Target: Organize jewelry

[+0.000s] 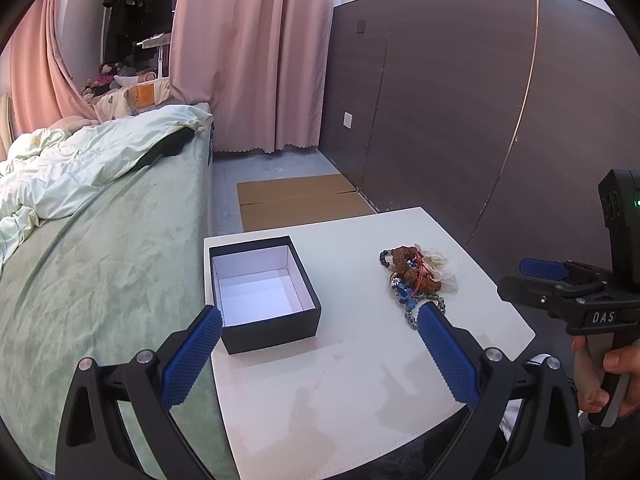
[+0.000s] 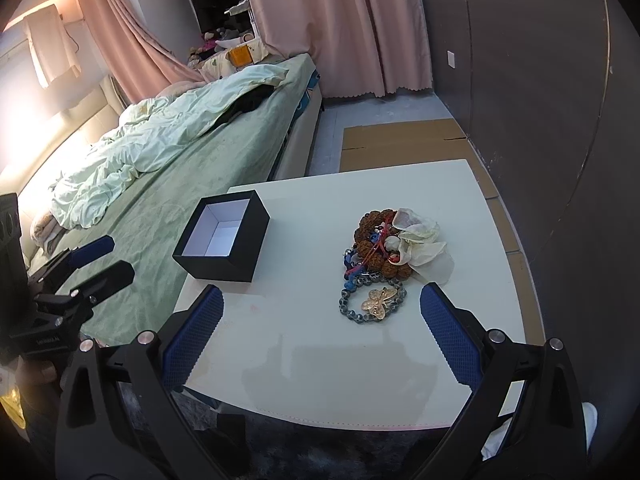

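Left tool [image 1: 320, 320] hovering over near edge of white tabletop [image 1: 340, 392], fingers spread wide, gripping nothing. Right tool [image 2: 320, 300] likewise spread wide and carrying nothing, hanging above the near part of the tabletop [image 2: 304, 360]; also showing at the right edge of the left view [image 1: 532, 280], with a bare hand [image 1: 608, 380] gripping its handle.

Just ahead of the right tool, a gold butterfly piece [image 2: 378, 303] is lying on a grey bead bracelet [image 2: 352, 312], at the near end of the jewelry pile [image 2: 384, 248]. Pile sitting right of tabletop centre: brown knobbly beads, red cord, blue bits, a pale sheer pouch [image 2: 420, 240] on its far right side. Same pile in the left view [image 1: 416, 276].

Black open box [image 1: 260, 292] with white lining standing on tabletop's left side, well apart from the pile, nothing showing inside [image 2: 220, 236].

Beyond, a bed [image 1: 100, 260] with green cover and rumpled quilt beside the tabletop, flat cardboard [image 1: 296, 200] lying on the floor, pink curtains [image 1: 248, 52] hanging at the back.
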`<act>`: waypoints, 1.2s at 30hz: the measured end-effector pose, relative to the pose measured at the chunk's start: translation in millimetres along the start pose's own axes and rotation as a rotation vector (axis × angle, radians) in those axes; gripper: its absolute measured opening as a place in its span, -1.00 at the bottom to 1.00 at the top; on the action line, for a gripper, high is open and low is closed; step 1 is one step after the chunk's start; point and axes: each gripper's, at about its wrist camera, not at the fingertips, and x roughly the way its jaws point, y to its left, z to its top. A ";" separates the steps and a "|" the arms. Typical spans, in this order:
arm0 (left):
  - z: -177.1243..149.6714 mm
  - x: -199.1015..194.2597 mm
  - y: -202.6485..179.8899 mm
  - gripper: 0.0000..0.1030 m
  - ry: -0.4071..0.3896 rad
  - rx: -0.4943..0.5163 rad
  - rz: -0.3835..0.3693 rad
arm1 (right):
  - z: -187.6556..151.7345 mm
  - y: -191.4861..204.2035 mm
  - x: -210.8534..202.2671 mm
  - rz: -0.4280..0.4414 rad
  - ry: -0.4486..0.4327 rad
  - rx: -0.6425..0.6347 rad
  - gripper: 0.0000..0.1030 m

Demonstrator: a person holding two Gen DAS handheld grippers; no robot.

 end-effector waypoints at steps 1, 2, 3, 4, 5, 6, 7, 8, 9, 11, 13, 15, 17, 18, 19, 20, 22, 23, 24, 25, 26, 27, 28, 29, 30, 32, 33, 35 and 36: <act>-0.2 -0.2 -0.1 0.84 -0.002 0.001 0.002 | 0.2 0.0 -0.1 -0.003 0.001 -0.005 0.91; -0.2 0.2 0.1 0.84 -0.002 0.002 0.002 | -0.1 0.0 0.0 -0.004 0.002 -0.007 0.91; -0.4 -0.1 0.6 0.84 -0.002 0.000 0.000 | -0.1 -0.2 0.0 -0.008 0.003 -0.010 0.91; -0.3 0.1 0.4 0.84 -0.003 -0.001 -0.001 | 0.3 -0.9 0.0 -0.010 0.004 -0.011 0.91; -0.4 0.1 0.5 0.84 -0.004 -0.001 -0.002 | -0.4 -0.1 -0.7 -0.014 0.004 -0.014 0.91; -0.5 0.1 0.5 0.84 -0.004 0.000 -0.003 | -1.3 0.4 -1.9 -0.016 0.002 -0.016 0.91; -0.3 0.2 0.4 0.84 -0.005 0.000 -0.003 | -1.4 -0.5 -2.5 -0.019 0.002 -0.017 0.91; -0.6 0.4 0.5 0.84 -0.005 0.000 -0.004 | -1.9 -0.5 -2.3 -0.024 0.002 -0.019 0.91; -0.5 0.3 0.5 0.84 -0.004 -0.001 -0.005 | -2.9 -1.5 -2.6 -0.028 0.001 -0.018 0.91; -0.2 0.1 -0.4 0.84 -0.005 -0.001 -0.009 | -2.2 -2.6 -4.4 -0.036 0.000 -0.015 0.91; -0.4 -1.1 -1.5 0.84 -0.008 0.004 -0.010 | -2.3 -2.5 -5.7 -0.041 -0.001 -0.013 0.91; -1.5 -2.3 -1.2 0.84 -0.009 0.005 -0.014 | -2.3 -2.0 -6.2 -0.041 -0.003 -0.013 0.91; -1.7 -1.4 -1.5 0.84 -0.009 0.007 -0.015 | -1.8 -1.9 -6.0 -0.040 -0.003 -0.018 0.91; -1.9 -0.9 -1.1 0.84 -0.008 0.007 -0.014 | -1.7 -1.5 -6.0 -0.041 -0.004 -0.022 0.91; -2.2 -1.0 -0.5 0.84 -0.007 0.006 -0.014 | -1.5 -1.1 -6.2 -0.042 -0.005 -0.024 0.91; -2.4 -0.6 0.0 0.84 -0.006 0.004 -0.014 | -1.4 -1.5 -6.2 -0.042 -0.005 -0.025 0.91; -2.3 -0.3 0.4 0.84 -0.008 0.001 -0.014 | -1.1 -1.5 -5.8 -0.044 -0.002 -0.024 0.91; -2.2 -0.1 0.1 0.84 -0.008 0.002 -0.014 | -1.2 -1.6 -5.8 -0.046 -0.001 -0.024 0.91; -2.0 -0.2 0.1 0.84 -0.009 0.002 -0.014 | -1.3 -1.7 -6.7 -0.047 -0.001 -0.024 0.91; -2.1 0.1 -0.2 0.84 -0.009 0.003 -0.013 | -1.7 -1.8 -7.1 -0.048 -0.002 -0.024 0.91; -2.4 0.0 0.2 0.84 -0.009 0.003 -0.014 | -1.9 -1.9 -7.5 -0.047 -0.004 -0.025 0.91; -2.4 0.5 0.2 0.84 -0.009 0.004 -0.013 | -1.8 -2.1 -7.4 -0.047 -0.003 -0.025 0.91; -2.4 0.4 0.4 0.84 -0.008 0.003 -0.014 | -1.8 -2.3 -7.2 -0.047 -0.003 -0.025 0.91; -2.4 0.4 0.3 0.84 -0.009 0.003 -0.014 | -1.7 -2.4 -7.5 -0.047 -0.002 -0.026 0.91; -2.3 0.4 0.2 0.84 -0.009 0.003 -0.014 | -1.8 -2.7 -7.4 -0.047 -0.002 -0.025 0.91; -2.2 0.5 0.0 0.84 -0.010 0.003 -0.013 | -2.1 -2.8 -7.6 -0.047 -0.002 -0.024 0.91; -2.1 0.5 0.1 0.84 -0.009 0.002 -0.013 | -2.3 -2.7 -7.4 -0.047 -0.003 -0.024 0.91; -1.9 0.6 -0.2 0.84 -0.008 0.004 -0.012 | -2.1 -2.8 -7.9 -0.047 -0.004 -0.023 0.91; -1.9 0.5 0.0 0.84 -0.009 0.004 -0.012 | -2.1 -2.7 -7.6 -0.047 -0.003 -0.023 0.91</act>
